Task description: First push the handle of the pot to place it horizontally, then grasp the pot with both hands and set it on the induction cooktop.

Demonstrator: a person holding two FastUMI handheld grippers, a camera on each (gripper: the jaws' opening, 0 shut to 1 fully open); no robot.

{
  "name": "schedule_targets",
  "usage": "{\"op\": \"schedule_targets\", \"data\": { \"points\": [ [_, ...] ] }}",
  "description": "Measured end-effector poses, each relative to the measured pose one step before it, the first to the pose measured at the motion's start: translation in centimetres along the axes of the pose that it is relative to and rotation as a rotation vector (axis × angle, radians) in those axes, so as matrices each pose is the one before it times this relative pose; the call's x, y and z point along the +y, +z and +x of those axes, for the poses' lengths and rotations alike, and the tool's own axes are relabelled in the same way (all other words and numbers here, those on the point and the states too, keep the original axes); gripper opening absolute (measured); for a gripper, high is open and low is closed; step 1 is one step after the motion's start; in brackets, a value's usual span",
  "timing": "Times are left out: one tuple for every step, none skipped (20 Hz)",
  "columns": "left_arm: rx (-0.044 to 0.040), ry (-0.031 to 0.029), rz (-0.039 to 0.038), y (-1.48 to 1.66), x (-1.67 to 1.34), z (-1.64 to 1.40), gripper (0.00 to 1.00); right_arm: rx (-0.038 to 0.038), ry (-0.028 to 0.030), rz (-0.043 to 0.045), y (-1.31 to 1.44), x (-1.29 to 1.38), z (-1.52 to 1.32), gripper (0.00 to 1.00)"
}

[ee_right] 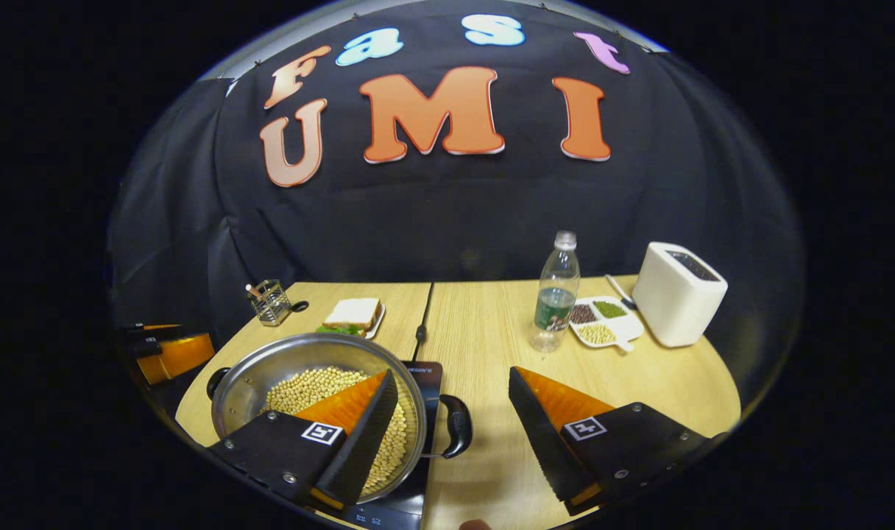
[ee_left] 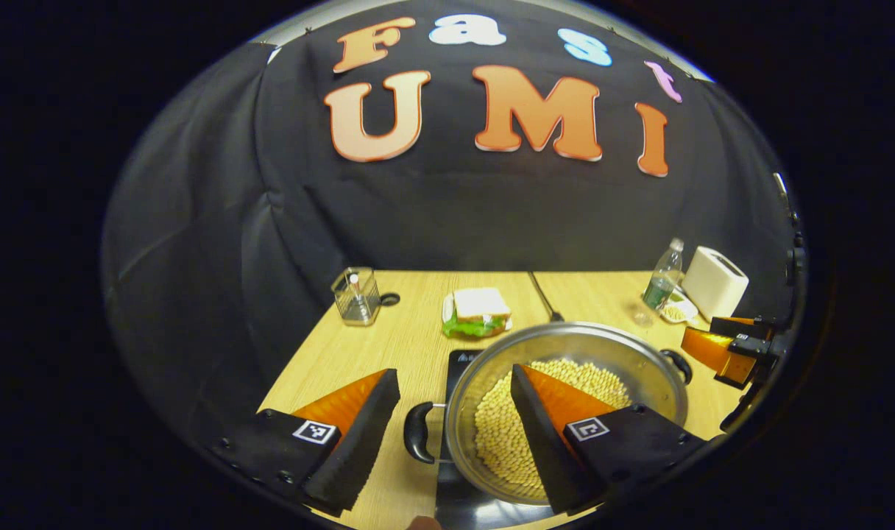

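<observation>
Left gripper view: pot point(ee_left: 642, 364) on cooktop point(ee_left: 458, 364), tool point(ee_left: 455, 397) open around handle point(ee_left: 416, 433).

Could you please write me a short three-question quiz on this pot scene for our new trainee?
1. True or false: the pot holds pale beans.
2. What does the pot rest on? A) a toaster B) the induction cooktop C) bare table
3. Each gripper straddles one black pot ___, with open fingers.

Key
1. True.
2. B: the dark cooktop shows under the pot in both views.
3. Handle: the left gripper flanks the left handle, the right gripper the right handle; neither is clamped.
</observation>
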State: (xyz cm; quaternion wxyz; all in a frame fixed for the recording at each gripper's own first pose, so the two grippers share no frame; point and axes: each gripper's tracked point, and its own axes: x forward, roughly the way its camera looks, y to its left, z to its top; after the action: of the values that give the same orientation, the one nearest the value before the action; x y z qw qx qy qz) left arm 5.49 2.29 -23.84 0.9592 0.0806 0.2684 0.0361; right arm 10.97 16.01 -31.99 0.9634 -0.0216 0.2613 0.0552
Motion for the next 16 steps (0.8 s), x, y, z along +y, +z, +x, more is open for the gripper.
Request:
{"op": "schedule_targets", "data": {
  "points": [
    [-0.04697,-0.00238,-0.00907,1.946,-0.443,-1.233,0.98,-0.03585,-0.00263,-0.01719,1.436,-0.413,-0.984,0.94],
    [-0.03882,-0.00469,-0.00322,2.001,-0.425,-1.266,0.98,-0.03425,-0.00288,-0.00671,1.443,-0.491,-0.985,0.94],
    [-0.03741,-0.00056,-0.00165,1.511,-0.399,-1.325,0.98,-0.03101,-0.00394,-0.00268,1.266,-0.431,-0.928,0.94],
    [-0.03476,0.00126,-0.00450,2.035,-0.330,-1.017,0.98,-0.03042,-0.00527,-0.00267,1.334,-0.565,-0.987,0.94],
    [-0.03114,0.00095,-0.00042,1.817,-0.262,-0.895,0.98,-0.03092,-0.00916,-0.00541,1.473,-0.762,-0.876,0.93],
    [-0.03549,0.00105,0.00245,1.818,-0.194,-1.004,0.98,-0.02715,-0.01070,-0.00643,1.214,-0.848,-0.721,0.93],
    [-0.03810,-0.00015,0.00379,1.955,-0.198,-0.888,0.98,-0.02414,-0.01004,-0.00536,1.223,-0.625,-0.568,0.94],
    [-0.04078,-0.00097,-0.00010,1.936,-0.085,-0.926,0.98,-0.01929,-0.00702,-0.00346,1.054,-0.676,-0.806,0.94],
    [-0.03461,-0.00248,-0.00222,1.594,-0.073,-0.844,0.98,-0.01991,-0.00406,-0.00321,1.186,-0.588,-0.841,0.94],
    [-0.02959,-0.00637,-0.00514,1.436,-0.262,-0.491,0.98,-0.01784,-0.00452,-0.00106,1.048,-0.588,-0.771,0.94],
    [-0.02351,-0.00777,-0.00388,1.346,-0.264,-0.439,1.00,-0.01333,-0.00369,-0.00174,0.931,-0.582,-0.780,0.94],
    [-0.01576,-0.00231,-0.00549,1.117,-0.087,-0.620,1.00,-0.01690,-0.00370,-0.00595,1.029,-0.487,-0.779,0.94],
    [-0.01555,0.00052,-0.00484,0.967,0.029,-0.513,1.00,-0.01830,-0.00544,-0.00854,0.873,-0.577,-0.625,0.94],
    [-0.01954,0.00371,-0.00597,1.219,-0.006,-0.563,1.00,-0.02205,-0.00357,-0.00634,1.077,-0.501,-0.415,0.93],
    [-0.02109,0.00561,-0.00912,1.264,0.162,-0.444,1.00,-0.02102,-0.00051,-0.00258,0.996,-0.280,-0.267,0.93],
    [-0.01741,-0.00368,-0.01020,1.135,0.063,-0.442,1.00,-0.01302,-0.00245,0.00396,0.812,-0.319,-0.477,0.93]
  ]
}}
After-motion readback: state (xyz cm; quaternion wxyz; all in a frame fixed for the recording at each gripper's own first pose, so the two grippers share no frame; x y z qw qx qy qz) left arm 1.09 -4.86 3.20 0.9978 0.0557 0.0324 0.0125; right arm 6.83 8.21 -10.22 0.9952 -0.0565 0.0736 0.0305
